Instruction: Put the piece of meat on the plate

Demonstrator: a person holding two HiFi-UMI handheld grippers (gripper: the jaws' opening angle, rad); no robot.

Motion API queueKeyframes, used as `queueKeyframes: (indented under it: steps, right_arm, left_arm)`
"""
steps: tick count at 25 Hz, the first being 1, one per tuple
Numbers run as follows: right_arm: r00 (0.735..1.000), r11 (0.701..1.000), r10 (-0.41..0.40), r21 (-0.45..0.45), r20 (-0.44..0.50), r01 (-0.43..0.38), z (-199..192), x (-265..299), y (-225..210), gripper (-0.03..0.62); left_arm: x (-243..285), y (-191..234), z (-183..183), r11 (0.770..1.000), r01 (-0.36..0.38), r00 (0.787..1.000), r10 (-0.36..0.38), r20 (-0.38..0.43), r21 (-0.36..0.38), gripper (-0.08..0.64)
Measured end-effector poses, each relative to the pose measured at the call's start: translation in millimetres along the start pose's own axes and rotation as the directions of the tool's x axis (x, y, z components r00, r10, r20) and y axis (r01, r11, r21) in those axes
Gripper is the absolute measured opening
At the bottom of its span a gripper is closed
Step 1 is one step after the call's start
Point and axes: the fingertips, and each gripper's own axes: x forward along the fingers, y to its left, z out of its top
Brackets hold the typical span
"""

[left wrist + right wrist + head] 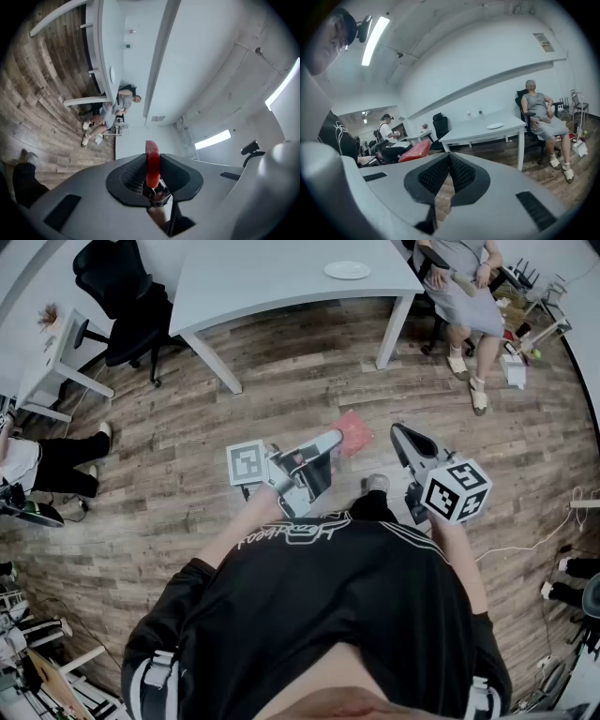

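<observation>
Piece of meat: red, flat, and pinched in my left gripper, whose jaws are closed on it. In the left gripper view the piece of meat stands edge-on between the ribbed black pads, and its top pokes out past the jaw tips. From my head view it hangs over the wood floor, in front of my chest.

My right gripper sits just beside the left one and holds nothing. In its own view the two jaws meet tip to tip with no gap at the front, and the red slab shows off to the left.

The plate is white and lies on the white table, well apart from the meat, across a stretch of floor. The right gripper view also catches the plate near the table's edge. A person is seated at the table's right end, and a black office chair stands at its left.

As for writing: my black shirt carries outlined lettering across the chest, but it is upside down in the head view and I cannot read it. A small label high on the wall is too small to read. The cubes on my grippers bear only black-and-white square markers, no words.
</observation>
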Motion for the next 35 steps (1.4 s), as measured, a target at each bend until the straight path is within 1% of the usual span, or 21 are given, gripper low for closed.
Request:
queueKeyframes:
  steps: [6,13,18,23,27,31,35]
  right_arm:
    - [1.0,1.0,0.002,-0.004,-0.005,-0.002,-2.5,4.8,-3.0,0.009]
    - [1.0,1.0,0.015,0.012,-0.009,-0.015,-8.7,11.2,-9.3,0.009]
    - [0.999,0.996,0.035,0.077,-0.021,-0.033,-13.9,22.9,-22.3,0.009]
    - [0.998,0.998,0.051,0.049,-0.03,-0.05,-15.2,30.5,-30.4,0.009]
    - [0.996,0.993,0.084,0.082,-0.011,-0.083,-4.1,34.1,-46.6,0.009]
    - [0.996,0.993,0.08,0.087,-0.028,-0.077,0.7,38.8,-70.4,0.011]
    - [0.995,0.991,0.093,0.1,-0.034,-0.089,11.4,43.9,-102.0,0.009]
  left_arm:
    - [1.3,4.1,4.1,1.0,-0.003,1.0,0.003,-0.002,0.005,0.081]
    - [3.4,10.3,7.1,1.0,-0.019,1.0,0.019,0.001,-0.002,0.081]
    - [6.0,18.8,13.9,0.999,-0.036,0.999,0.036,0.015,-0.004,0.083]
    - [12.9,27.6,20.2,0.999,-0.05,0.998,0.05,0.034,-0.017,0.081]
    - [28.0,31.4,29.0,0.998,-0.054,0.998,0.055,0.041,-0.02,0.083]
    - [49.1,40.8,39.0,0.998,-0.064,0.996,0.066,0.052,-0.028,0.081]
    - [79.1,52.5,51.0,0.996,-0.072,0.995,0.075,0.067,-0.046,0.081]
